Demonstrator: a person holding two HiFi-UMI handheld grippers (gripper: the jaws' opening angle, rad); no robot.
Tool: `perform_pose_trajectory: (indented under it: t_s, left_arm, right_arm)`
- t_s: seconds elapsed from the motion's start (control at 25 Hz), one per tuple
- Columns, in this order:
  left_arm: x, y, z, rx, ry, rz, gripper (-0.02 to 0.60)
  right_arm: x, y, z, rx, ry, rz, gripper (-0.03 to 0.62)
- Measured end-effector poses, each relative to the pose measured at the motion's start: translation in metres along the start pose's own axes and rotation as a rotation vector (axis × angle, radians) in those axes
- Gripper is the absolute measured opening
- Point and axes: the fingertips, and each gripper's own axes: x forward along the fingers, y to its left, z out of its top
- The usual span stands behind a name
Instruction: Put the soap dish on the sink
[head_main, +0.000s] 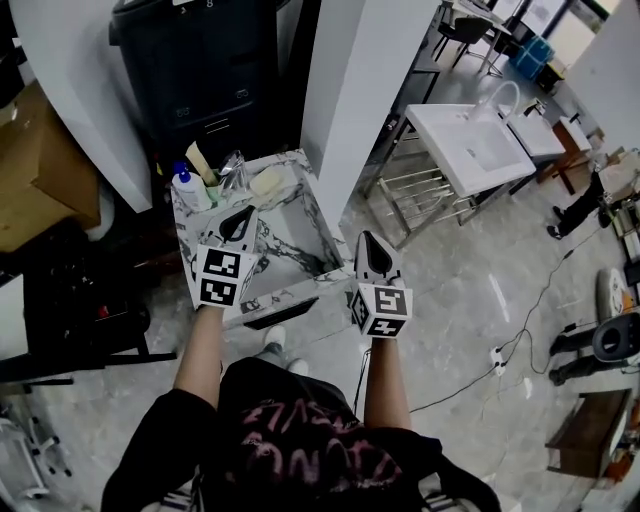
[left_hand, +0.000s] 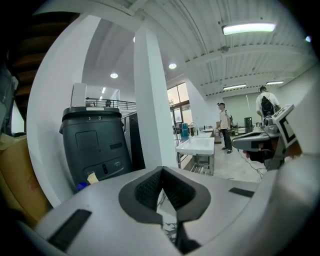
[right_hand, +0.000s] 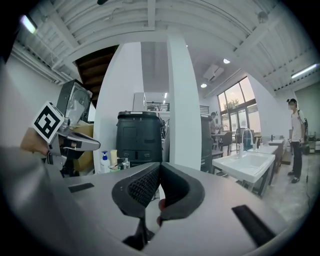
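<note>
A marble-patterned sink (head_main: 300, 283) stands just ahead of me. On its back rim lies a pale cream soap dish (head_main: 267, 181), next to a faucet (head_main: 233, 170), a blue-capped pump bottle (head_main: 186, 186) and a cream tube (head_main: 200, 160). My left gripper (head_main: 238, 215) hovers above the basin, shut and empty, short of the dish. My right gripper (head_main: 371, 243) hangs past the sink's right rim, over the floor, also shut with nothing in it. The left gripper view (left_hand: 161, 172) and the right gripper view (right_hand: 160, 167) both show the pads meeting. The dish is hidden in both gripper views.
A white pillar (head_main: 350, 90) rises right behind the marble sink, with a black bin (head_main: 200, 60) to its left and a cardboard box (head_main: 35, 170) further left. A white sink on a metal frame (head_main: 470, 150) stands at the right. Cables run across the floor (head_main: 520, 320).
</note>
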Motion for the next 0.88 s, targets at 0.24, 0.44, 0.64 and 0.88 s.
perform_pose_trajectory:
  t_s: [0.24,0.44,0.64,0.88]
  left_arm:
    - [-0.028,-0.002,0.008,-0.001,-0.048,0.019,0.014]
    - [-0.047,-0.008,0.016,-0.005,-0.094,0.029,0.014]
    - [-0.064,-0.006,0.025,-0.011,-0.136,0.043,0.014]
    - [-0.078,-0.005,0.034,-0.002,-0.167,0.06,0.014]
  right_arm:
    - [-0.017,0.001,0.0,-0.022,-0.014,-0.007,0.013]
    - [-0.028,0.007,0.011,-0.038,-0.046,-0.004,0.012]
    - [-0.035,0.01,0.014,-0.043,-0.058,0.0,0.012]
    - [-0.042,0.01,0.018,-0.042,-0.076,-0.005,0.012]
